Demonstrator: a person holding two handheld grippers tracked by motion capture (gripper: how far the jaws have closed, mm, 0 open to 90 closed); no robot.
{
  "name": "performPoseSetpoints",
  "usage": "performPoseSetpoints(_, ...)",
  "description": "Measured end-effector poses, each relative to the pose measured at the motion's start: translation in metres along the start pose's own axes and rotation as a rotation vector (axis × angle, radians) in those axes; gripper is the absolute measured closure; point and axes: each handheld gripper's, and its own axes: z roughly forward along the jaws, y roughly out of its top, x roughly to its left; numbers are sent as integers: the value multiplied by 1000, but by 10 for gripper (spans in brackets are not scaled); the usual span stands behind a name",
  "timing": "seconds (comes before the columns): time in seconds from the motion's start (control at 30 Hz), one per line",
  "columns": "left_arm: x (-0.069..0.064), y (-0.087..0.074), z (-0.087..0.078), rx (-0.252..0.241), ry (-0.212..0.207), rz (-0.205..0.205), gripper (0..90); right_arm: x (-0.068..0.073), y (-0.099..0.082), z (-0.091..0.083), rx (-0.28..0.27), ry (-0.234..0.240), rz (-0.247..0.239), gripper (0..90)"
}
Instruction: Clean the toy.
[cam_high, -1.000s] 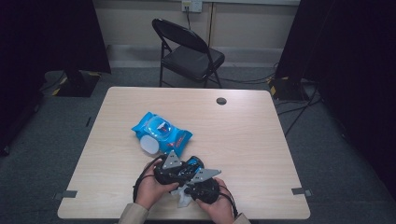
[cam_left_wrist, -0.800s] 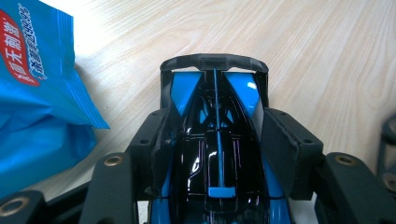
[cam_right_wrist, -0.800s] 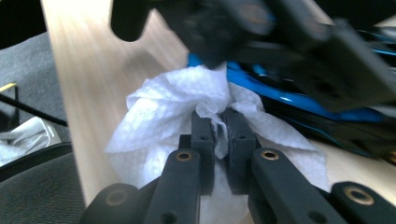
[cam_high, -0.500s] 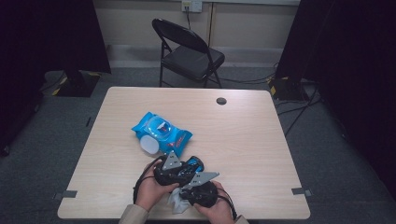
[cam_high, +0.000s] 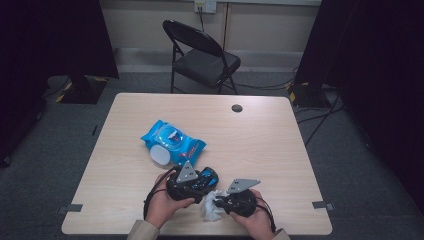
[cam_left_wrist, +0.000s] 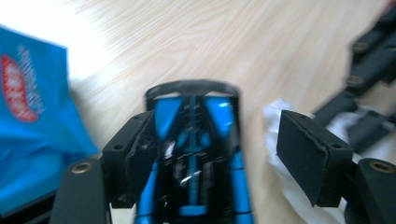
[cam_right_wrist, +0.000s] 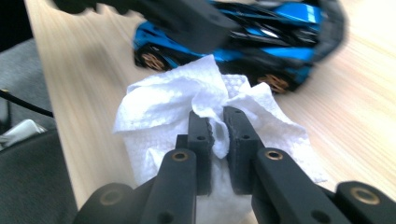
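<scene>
Toy car (cam_left_wrist: 194, 154): rear cut off by the left gripper view's lower edge; blue wipes pack (cam_left_wrist: 32, 126) cropped at the left edge; white wipe (cam_right_wrist: 205, 116) partly hidden behind the jaws in the right gripper view, car there motion-blurred.

On the table (cam_high: 280, 150), the wipe pack (cam_high: 172, 142) lies behind the toy car (cam_high: 200, 181), the crumpled wipe (cam_high: 212, 207) just right of it.
</scene>
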Motion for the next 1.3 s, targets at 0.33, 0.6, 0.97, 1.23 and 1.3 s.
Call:
performPoseSetpoints(0.33,-41,-1,10,-16,-121,60,300,-27,-15,-43,-38,-63,59,553)
performPoseSetpoints(0.6,-53,-2,42,29,-145,104,369,-48,-13,-68,-115,-157,138,468)
performPoseSetpoints(0.97,-54,0,50,120,-174,138,752,-55,-15,-57,-98,-180,149,366)
performPoseSetpoints(1.23,-46,5,22,87,-197,69,834,-51,8,-46,-80,-155,130,227)
performPoseSetpoints(1.3,-38,4,4,63,-176,47,834,-48,15,-43,-92,-150,118,206)
